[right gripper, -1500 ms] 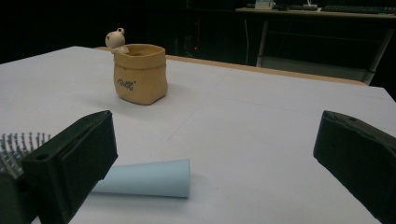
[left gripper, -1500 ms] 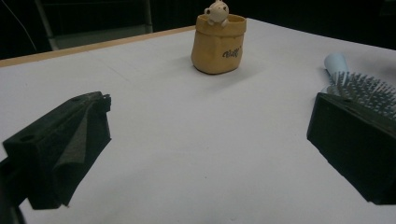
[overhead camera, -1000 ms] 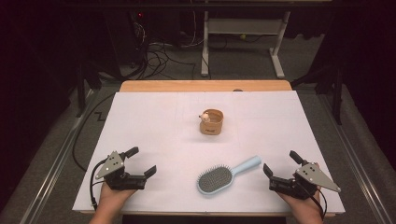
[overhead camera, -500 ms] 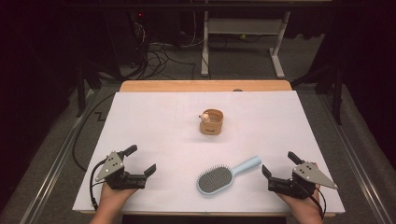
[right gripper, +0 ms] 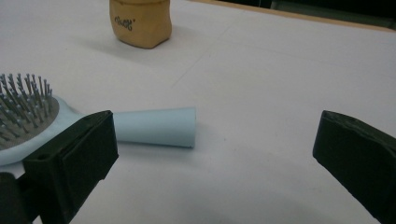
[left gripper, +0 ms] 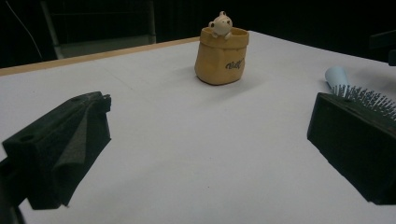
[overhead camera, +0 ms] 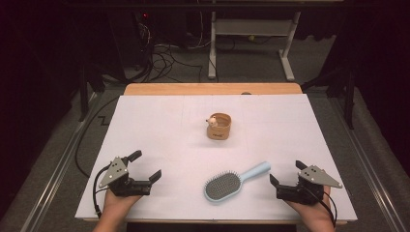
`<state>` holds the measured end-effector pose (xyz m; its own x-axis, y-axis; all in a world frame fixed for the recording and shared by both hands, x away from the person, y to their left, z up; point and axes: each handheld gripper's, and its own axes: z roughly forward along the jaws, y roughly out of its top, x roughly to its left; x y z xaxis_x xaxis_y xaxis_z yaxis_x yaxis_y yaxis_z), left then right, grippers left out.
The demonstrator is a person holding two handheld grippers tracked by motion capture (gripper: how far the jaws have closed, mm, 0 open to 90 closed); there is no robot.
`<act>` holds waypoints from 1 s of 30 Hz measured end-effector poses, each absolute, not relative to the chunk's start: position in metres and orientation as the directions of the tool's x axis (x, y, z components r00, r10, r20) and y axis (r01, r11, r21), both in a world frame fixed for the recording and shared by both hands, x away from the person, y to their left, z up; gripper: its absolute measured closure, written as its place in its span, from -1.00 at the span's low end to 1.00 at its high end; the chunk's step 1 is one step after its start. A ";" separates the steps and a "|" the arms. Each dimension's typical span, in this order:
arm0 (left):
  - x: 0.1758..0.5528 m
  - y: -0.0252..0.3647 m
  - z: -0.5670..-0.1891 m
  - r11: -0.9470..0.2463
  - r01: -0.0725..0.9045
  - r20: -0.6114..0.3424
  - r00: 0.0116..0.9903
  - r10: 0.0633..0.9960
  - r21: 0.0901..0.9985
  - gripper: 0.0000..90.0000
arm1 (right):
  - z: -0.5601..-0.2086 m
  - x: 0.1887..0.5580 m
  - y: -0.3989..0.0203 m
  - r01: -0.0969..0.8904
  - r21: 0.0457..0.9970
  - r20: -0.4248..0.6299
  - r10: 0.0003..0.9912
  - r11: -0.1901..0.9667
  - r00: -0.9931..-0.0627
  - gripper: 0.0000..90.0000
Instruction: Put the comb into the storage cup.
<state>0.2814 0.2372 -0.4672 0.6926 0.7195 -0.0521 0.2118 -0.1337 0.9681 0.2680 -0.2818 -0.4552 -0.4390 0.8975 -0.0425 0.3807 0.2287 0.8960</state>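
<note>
Nothing is seen shifted since earlier: both the left gripper (overhead camera: 143, 166) and right gripper (overhead camera: 287, 172) are held spread, hairbrush (overhead camera: 233, 180) lying between them.

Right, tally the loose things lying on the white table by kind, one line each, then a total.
Pale blue plastic hairbrush with grey bristle pad: 1
Tan sack-shaped pot with a small cream bear at its rim: 1
Total: 2
</note>
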 end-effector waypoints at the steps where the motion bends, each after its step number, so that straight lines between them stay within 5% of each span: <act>1: 0.281 0.237 -0.467 -0.134 0.212 -0.052 0.693 0.719 0.968 -0.99 | -0.456 0.268 -0.282 0.389 0.891 -0.043 0.897 0.234 -0.440 -0.97; 19: 0.281 0.237 -0.466 -0.119 0.218 -0.068 0.691 0.720 0.969 -0.99 | -0.459 0.268 -0.284 0.435 0.864 -0.013 0.876 0.252 -0.482 -0.48; 30: 0.281 0.237 -0.467 -0.123 0.223 -0.071 0.698 0.712 0.967 -0.97 | -0.457 0.267 -0.285 0.428 0.871 0.002 0.869 0.242 -0.495 0.20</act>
